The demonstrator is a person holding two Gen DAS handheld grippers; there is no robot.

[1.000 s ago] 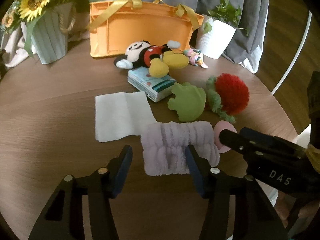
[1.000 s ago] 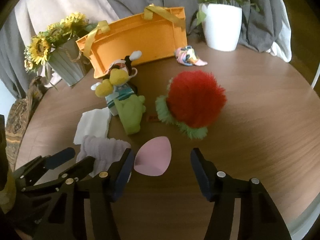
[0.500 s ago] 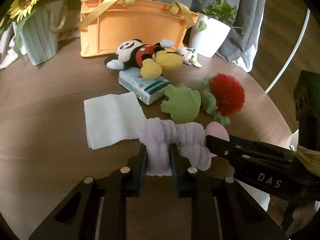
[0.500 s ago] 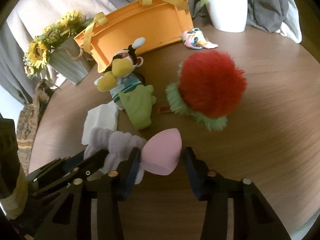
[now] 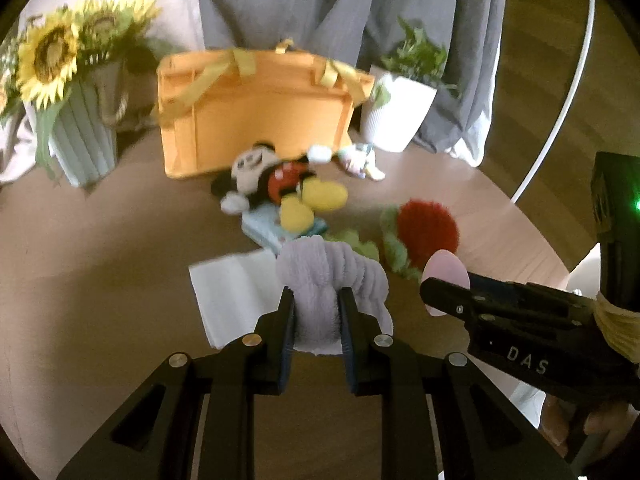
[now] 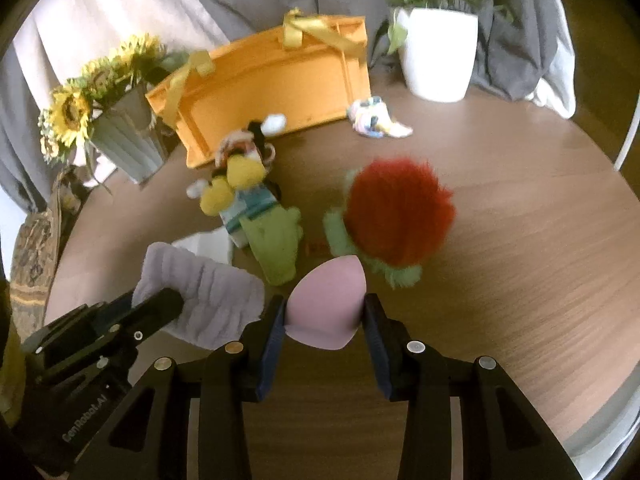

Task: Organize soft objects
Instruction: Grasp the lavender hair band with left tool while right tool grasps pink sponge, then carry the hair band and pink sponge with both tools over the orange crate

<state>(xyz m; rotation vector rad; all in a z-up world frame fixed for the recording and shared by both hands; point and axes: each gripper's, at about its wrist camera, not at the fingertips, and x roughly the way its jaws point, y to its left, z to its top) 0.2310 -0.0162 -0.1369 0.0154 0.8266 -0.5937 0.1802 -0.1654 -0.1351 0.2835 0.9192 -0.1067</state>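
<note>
My left gripper (image 5: 317, 322) is shut on a lilac fluffy headband (image 5: 334, 276), which hangs lifted off the round wooden table (image 5: 100, 248). My right gripper (image 6: 325, 316) is shut on a pink teardrop sponge (image 6: 327, 300), also raised above the table. Beyond them lie a mouse plush (image 5: 276, 180) on a tissue pack (image 5: 268, 228), a green plush (image 6: 276, 240), a red and green pompom (image 6: 396, 212) and a small pastel toy (image 6: 376, 122). An orange tote box (image 5: 256, 108) lies on its side at the back.
A white napkin (image 5: 236, 292) lies flat below the headband. A sunflower vase (image 5: 76, 120) stands at the back left and a white plant pot (image 6: 438, 52) at the back right. Grey curtains hang behind. The table edge curves close on the right.
Both grippers closed from open: the left on the headband, the right on the pink sponge. Both then rose, lifting their objects off the table.
</note>
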